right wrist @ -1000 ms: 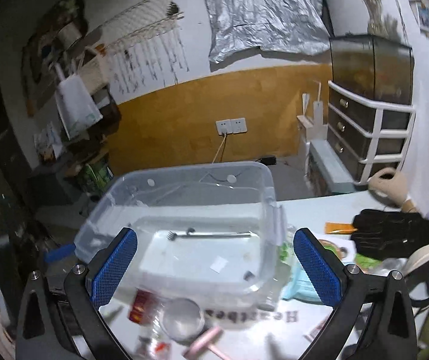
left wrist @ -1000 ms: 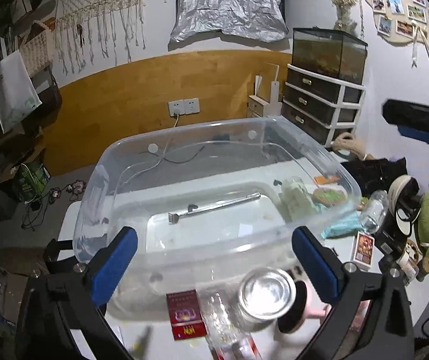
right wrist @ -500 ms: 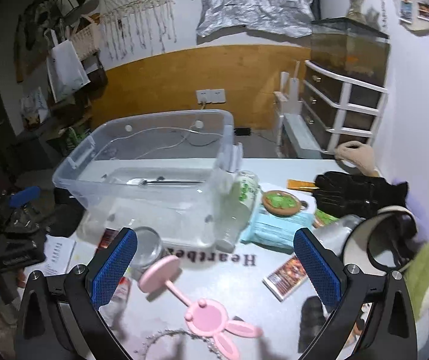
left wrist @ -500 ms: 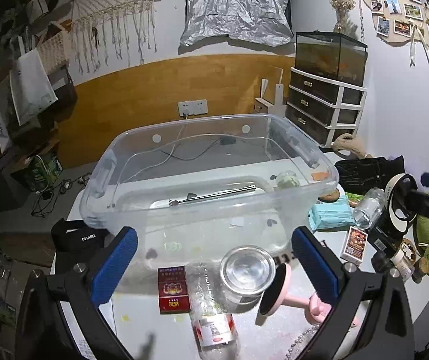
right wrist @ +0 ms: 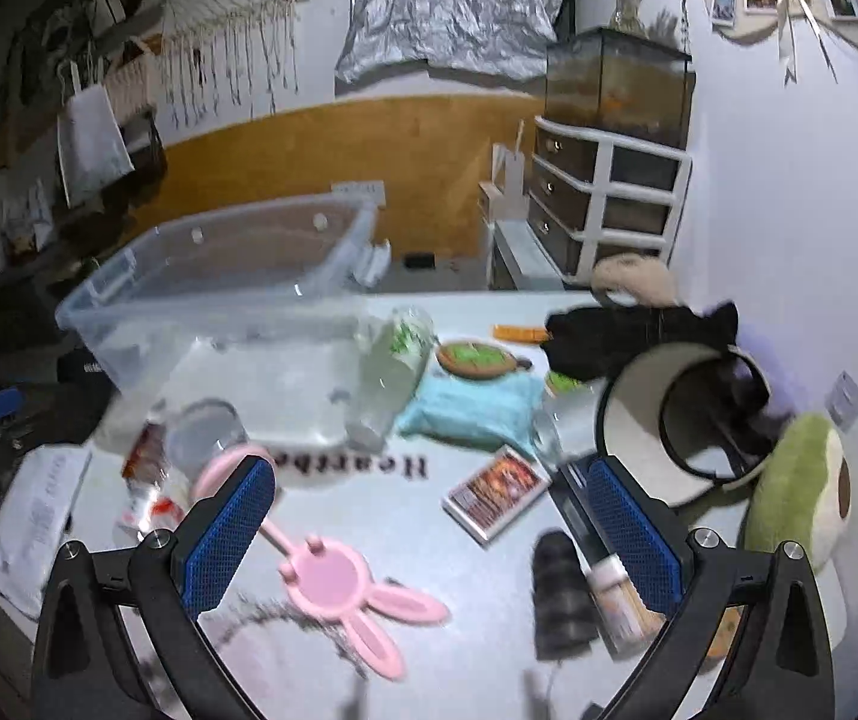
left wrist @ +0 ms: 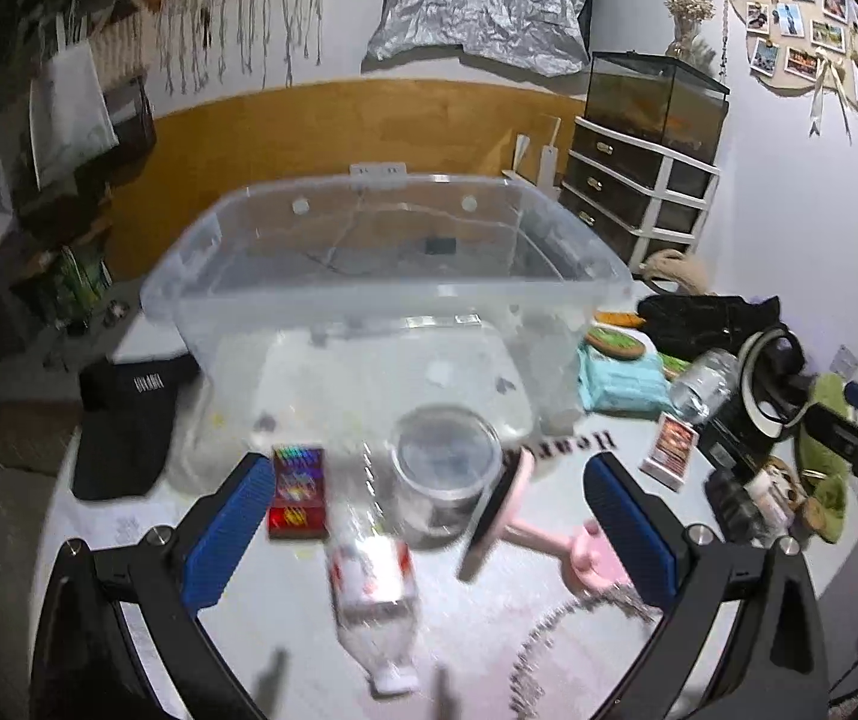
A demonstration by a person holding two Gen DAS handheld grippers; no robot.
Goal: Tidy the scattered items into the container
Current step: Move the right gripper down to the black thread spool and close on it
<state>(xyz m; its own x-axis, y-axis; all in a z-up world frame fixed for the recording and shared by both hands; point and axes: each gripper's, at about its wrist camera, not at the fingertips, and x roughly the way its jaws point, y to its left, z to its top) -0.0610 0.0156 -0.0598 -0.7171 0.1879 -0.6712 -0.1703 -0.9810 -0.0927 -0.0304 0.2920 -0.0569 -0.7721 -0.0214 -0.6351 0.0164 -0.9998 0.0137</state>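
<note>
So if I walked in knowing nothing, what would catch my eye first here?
Probably the big clear plastic bin at the back of the white table, with clutter spread in front of it. Next, the pink bunny-eared stand lying near the front edge, and the green avocado-shaped cushion at the right. Both blue-padded grippers, left and right, hang open and empty above the mess.

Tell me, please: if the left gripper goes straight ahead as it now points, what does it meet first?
Probably the glass jar, centred between the open left gripper fingers; the bin stands behind it. Depth is unclear.
</note>
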